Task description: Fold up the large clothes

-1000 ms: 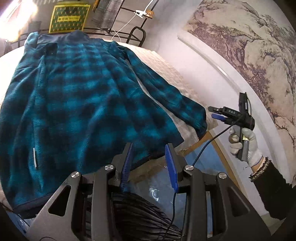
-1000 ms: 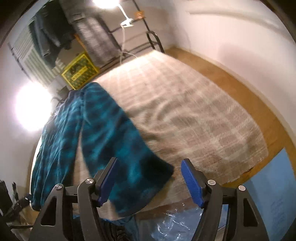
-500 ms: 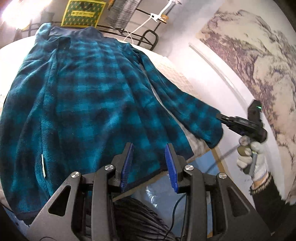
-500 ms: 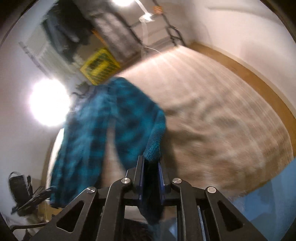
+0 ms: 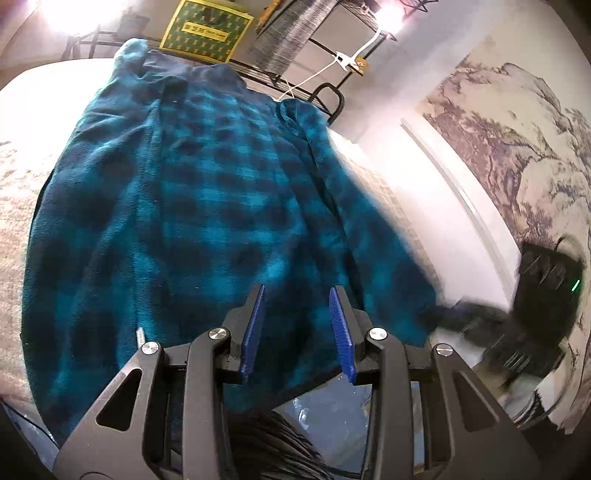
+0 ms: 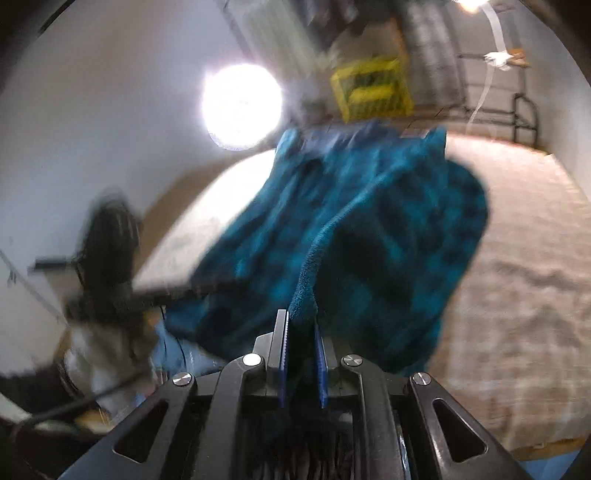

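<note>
A teal and dark-blue plaid fleece shirt [image 5: 192, 206] lies spread flat on the bed, collar at the far end. My left gripper [image 5: 296, 290] hovers open just above the shirt's near hem, with nothing between its blue pads. In the right wrist view, my right gripper [image 6: 301, 321] is shut on the cuff of the shirt's sleeve [image 6: 369, 240], which hangs lifted and draped in front of the camera. In the left wrist view the right gripper [image 5: 461, 317] is a dark blur at the sleeve's end, to the right of the shirt. The left gripper [image 6: 107, 258] and its gloved hand appear blurred at the left.
A beige checked blanket [image 6: 517, 295] covers the bed. Behind the bed stand a yellow crate [image 5: 207, 31] and a black metal rack [image 5: 328, 96]. A painted wall [image 5: 517, 147] runs along the right. Blue plastic sheeting [image 5: 332, 424] lies at the bed's near edge.
My right gripper closed on the sleeve cuff, lifted it off the blanket and swung it toward the shirt's body. My left gripper moved forward over the hem.
</note>
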The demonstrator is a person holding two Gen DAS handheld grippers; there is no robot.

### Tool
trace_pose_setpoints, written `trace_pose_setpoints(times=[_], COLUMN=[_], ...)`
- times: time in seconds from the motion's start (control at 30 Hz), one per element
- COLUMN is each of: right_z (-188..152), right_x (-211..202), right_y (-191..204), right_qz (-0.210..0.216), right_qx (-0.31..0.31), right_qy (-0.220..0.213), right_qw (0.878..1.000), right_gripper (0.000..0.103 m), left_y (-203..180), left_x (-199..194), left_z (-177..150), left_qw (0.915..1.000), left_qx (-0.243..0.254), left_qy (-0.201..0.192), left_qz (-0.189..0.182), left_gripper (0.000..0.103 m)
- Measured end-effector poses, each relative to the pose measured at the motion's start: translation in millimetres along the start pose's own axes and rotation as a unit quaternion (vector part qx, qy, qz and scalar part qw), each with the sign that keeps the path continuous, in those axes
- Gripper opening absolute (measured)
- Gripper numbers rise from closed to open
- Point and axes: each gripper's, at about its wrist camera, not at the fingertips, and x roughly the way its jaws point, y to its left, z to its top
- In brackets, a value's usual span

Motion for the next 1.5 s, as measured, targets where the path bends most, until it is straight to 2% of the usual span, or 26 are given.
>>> trace_pose_setpoints(times=[0.13,0.27,0.33,0.37,0.4,0.47,0.57,0.7,0.8,0.97,1.1,1.2,1.27,1.33,1.4,1.5], right_z=[-19.2,-32.0,-34.0,-35.7,-35.6,-40.4,-47.0,-59.8,-67.6,-66.1,-59.4,-51.7,-45.8,-41.4,-38.5,-41.2], right_x=[40.9,42.4,35.9,29.8,23.1,4.5,-14.4,-12.0,-3.4,2.8,11.1,1.0,-1.1,5.1,18.7,40.8], right_y=[-3.2,-10.6,-14.8,-16.8,-18.8,-23.0,-44.9,-83.9,-103.1,-108.8,-118.6,-119.5,-118.1,-118.0,-120.8,-132.8], right_qz=[-0.006,-0.001,0.005,0.012,0.019,0.037,0.042,0.019,0.029,0.081,0.086,0.074,0.097,0.098,0.080,0.054], right_qx=[-0.009,-0.015,-0.015,-0.012,-0.008,0.008,0.058,0.133,0.177,0.210,0.239,0.237,0.237,0.238,0.245,0.273], right_qy=[0.062,0.084,0.084,0.083,0.077,0.053,0.025,0.024,0.021,0.001,-0.009,-0.031,-0.039,-0.030,-0.007,0.026], right_qw=[0.998,0.996,0.996,0.996,0.997,0.998,0.997,0.991,0.984,0.974,0.967,0.968,0.966,0.966,0.966,0.960], right_gripper=[0.011,0.012,0.025,0.040,0.047,0.050,0.050,0.050,0.049,0.049,0.049,0.049,0.049,0.049,0.049,0.047], left_y=[3.9,4.5,3.6,2.5,1.0,-1.8,-7.9,-23.0,-34.1,-36.7,-30.4,-24.1,-24.1,-26.2,-26.4,-24.8], left_x=[4.7,15.3,21.0,23.9,25.7,28.0,31.8,39.1,42.5,49.3,57.6,53.5,50.1,48.5,44.9,41.7], left_z=[0.0,-3.3,-4.6,-5.5,-6.9,-9.0,-13.3,-21.0,-26.4,-37.6,-52.0,-59.9,-61.4,-60.8,-60.3,-60.9], left_qw=[1.0000,0.9998,0.9996,0.9994,0.9993,0.9989,0.9980,0.9967,0.9955,0.9935,0.9873,0.9862,0.9862,0.9864,0.9869,0.9863], left_qx=[0.000,-0.001,-0.003,-0.003,-0.003,-0.004,0.001,0.022,0.045,0.065,0.091,0.096,0.100,0.101,0.101,0.106], left_qy=[0.007,0.020,0.028,0.033,0.036,0.042,0.055,0.070,0.076,0.093,0.120,0.122,0.120,0.118,0.113,0.115], left_qz=[0.001,-0.002,-0.007,-0.009,-0.011,-0.019,-0.030,-0.035,-0.034,-0.005,0.050,0.056,0.056,0.055,0.054,0.053], left_gripper=[0.036,0.036,0.036,0.036,0.036,0.036,0.037,0.037,0.037,0.037,0.037,0.037,0.037,0.037,0.037,0.037])
